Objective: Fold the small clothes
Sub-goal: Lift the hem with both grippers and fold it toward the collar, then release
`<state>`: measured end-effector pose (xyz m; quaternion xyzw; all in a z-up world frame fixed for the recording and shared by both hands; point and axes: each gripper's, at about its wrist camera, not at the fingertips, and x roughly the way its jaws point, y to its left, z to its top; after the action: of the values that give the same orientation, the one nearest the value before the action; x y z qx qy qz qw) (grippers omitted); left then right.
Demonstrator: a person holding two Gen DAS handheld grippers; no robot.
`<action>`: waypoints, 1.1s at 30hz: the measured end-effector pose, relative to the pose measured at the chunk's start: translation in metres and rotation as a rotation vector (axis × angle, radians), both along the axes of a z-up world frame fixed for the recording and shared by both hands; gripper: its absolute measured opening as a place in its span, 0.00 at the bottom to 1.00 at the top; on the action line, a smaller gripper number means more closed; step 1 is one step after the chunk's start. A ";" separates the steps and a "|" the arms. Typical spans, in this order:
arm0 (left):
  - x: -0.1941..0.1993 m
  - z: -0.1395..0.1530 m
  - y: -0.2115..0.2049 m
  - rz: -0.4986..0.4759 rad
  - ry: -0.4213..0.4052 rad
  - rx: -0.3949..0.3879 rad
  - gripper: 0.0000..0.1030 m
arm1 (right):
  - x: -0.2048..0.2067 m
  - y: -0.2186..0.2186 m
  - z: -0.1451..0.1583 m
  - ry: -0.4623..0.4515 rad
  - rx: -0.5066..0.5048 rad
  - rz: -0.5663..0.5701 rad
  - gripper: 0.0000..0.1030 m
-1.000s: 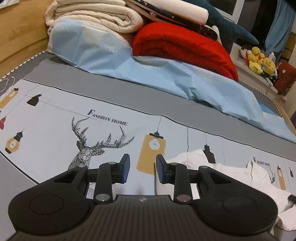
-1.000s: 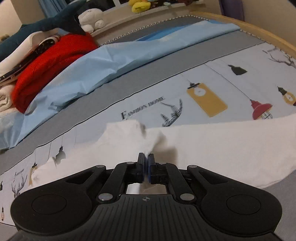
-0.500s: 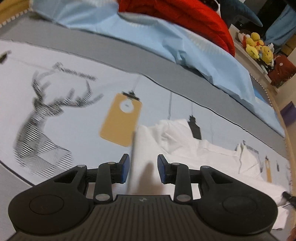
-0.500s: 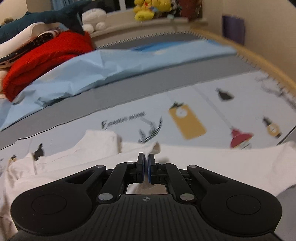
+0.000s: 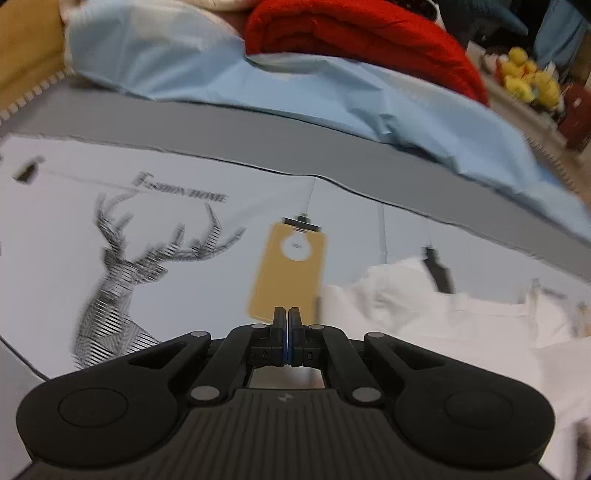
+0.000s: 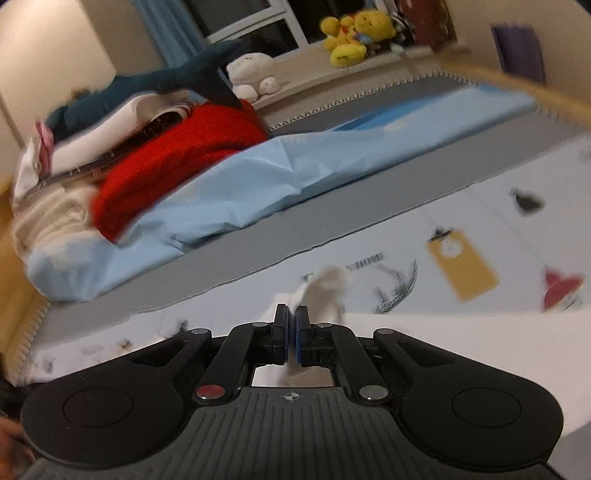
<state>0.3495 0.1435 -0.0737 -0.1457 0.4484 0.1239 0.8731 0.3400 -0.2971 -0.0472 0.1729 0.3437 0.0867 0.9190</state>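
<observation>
white garment (image 5: 436, 332) crumpled on printed sheet (image 5: 184, 266). right gripper (image 6: 291, 314) clamped on a pinch of it, cloth poking up past the tips. left gripper (image 5: 287, 314) jaws together at the garment's left edge; can't tell if cloth is caught. blue duvet (image 5: 332, 96) and red blanket (image 5: 362, 40) behind.

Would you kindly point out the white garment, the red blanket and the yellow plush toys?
white garment (image 5: 436, 332), left wrist view, on its rumpled middle.
red blanket (image 6: 177, 162), right wrist view, on its folded top.
yellow plush toys (image 6: 352, 31), right wrist view, on the middle toy.
</observation>
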 end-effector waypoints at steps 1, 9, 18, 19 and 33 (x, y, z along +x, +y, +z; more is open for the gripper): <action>0.001 -0.002 -0.001 -0.023 -0.005 -0.054 0.00 | 0.005 0.000 -0.011 0.073 -0.087 -0.035 0.03; 0.018 -0.030 -0.049 -0.162 0.082 -0.021 0.29 | 0.009 -0.004 -0.041 0.237 -0.265 -0.119 0.03; 0.009 -0.019 -0.018 -0.059 0.015 0.115 0.00 | -0.001 -0.011 -0.003 -0.027 -0.188 -0.172 0.03; 0.009 -0.015 -0.014 -0.050 -0.006 0.070 0.00 | 0.008 -0.012 -0.017 0.067 -0.263 -0.190 0.04; 0.004 -0.055 -0.069 -0.488 0.324 0.161 0.02 | 0.014 -0.030 -0.047 0.202 -0.212 -0.245 0.12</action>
<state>0.3532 0.0744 -0.1285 0.0575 0.5922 -0.0328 0.8031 0.3542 -0.3270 -0.0938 0.1235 0.4178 -0.0806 0.8965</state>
